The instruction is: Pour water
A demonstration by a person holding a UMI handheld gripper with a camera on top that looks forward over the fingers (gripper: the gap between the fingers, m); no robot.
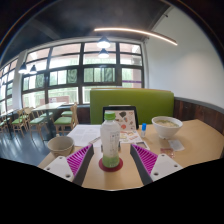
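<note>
A clear plastic bottle [110,143] with a white cap and a greenish lower part stands upright on a red coaster [111,163] on the wooden table [195,150]. It stands between my two fingers, with a gap at each side. My gripper [111,163] is open; the purple pads [77,160] flank the bottle's base left and right. A white bowl [166,126] stands beyond the bottle to the right. A second bowl [60,145] sits to the left, just beyond the left finger.
A menu card or booklet [124,125] and papers lie behind the bottle. A green booth backrest [135,103] stands across the table. Chairs and tables [40,118] fill the room to the left, under large windows.
</note>
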